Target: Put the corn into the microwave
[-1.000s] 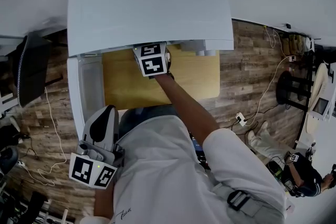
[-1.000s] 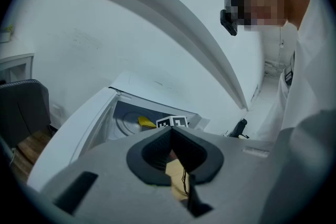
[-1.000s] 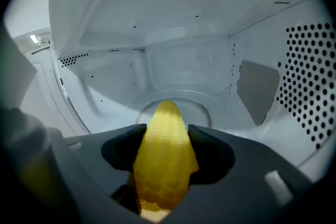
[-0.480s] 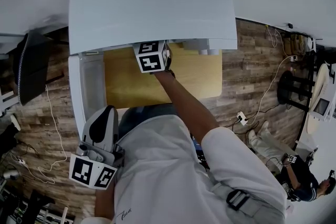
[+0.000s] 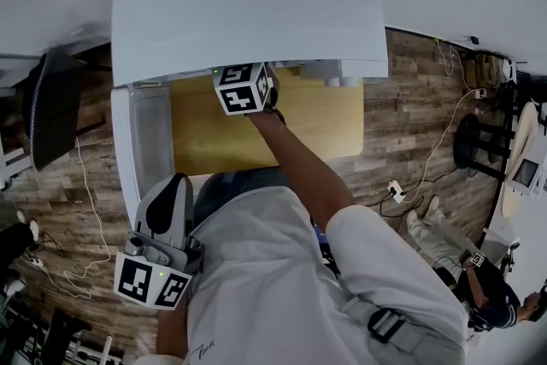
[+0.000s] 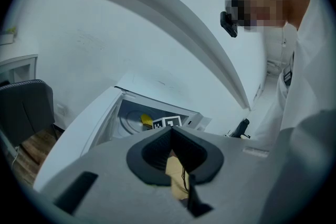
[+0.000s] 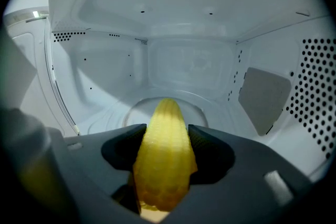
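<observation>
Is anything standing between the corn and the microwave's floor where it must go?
Nothing visible does. The corn, held by the right gripper, is already inside the microwave, with the bare turntable just ahead.

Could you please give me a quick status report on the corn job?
Left gripper shut, outside the white microwave. Right gripper shut on yellow corn cob, inside the cavity, over the glass turntable. Nothing blocking.

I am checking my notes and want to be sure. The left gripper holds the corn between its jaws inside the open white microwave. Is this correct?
Not the left one. It is the right gripper that holds the corn between its jaws inside the open white microwave. The right gripper view shows this.
</observation>
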`<state>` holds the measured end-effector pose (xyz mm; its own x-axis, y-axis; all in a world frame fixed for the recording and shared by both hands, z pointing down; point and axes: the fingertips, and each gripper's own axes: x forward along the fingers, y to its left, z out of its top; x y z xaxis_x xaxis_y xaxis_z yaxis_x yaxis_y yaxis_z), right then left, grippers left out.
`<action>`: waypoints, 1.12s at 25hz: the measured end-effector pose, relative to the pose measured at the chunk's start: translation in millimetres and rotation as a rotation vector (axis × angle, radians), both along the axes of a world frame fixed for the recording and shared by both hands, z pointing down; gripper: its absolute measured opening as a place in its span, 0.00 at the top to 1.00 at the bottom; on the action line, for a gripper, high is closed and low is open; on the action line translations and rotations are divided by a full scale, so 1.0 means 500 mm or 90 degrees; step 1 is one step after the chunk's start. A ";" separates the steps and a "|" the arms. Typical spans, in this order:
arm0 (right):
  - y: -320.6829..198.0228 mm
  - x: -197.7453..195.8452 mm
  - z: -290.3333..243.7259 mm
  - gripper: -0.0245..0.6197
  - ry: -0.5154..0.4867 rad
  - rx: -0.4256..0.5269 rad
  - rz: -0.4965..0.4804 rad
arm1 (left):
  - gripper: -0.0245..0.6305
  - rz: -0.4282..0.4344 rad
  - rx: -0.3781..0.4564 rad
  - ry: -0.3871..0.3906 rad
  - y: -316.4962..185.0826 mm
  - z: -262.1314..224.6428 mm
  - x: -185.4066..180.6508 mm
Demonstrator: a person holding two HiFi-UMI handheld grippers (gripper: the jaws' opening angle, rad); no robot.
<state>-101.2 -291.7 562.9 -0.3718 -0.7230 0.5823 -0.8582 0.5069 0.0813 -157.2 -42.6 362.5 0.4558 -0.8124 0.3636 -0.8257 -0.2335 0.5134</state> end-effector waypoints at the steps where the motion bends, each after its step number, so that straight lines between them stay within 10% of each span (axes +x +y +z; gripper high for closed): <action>1: 0.000 0.000 0.002 0.55 0.003 0.000 0.000 | 0.98 0.000 0.000 0.000 0.000 0.000 0.001; 28: 0.000 0.002 0.001 0.51 0.006 0.005 -0.007 | 0.98 0.007 0.010 -0.006 0.014 -0.007 0.003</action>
<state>-100.2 -291.7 563.6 -0.3746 -0.7228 0.5807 -0.8514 0.5161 0.0931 -155.6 -35.8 359.1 0.4609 -0.8131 0.3556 -0.8282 -0.2501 0.5016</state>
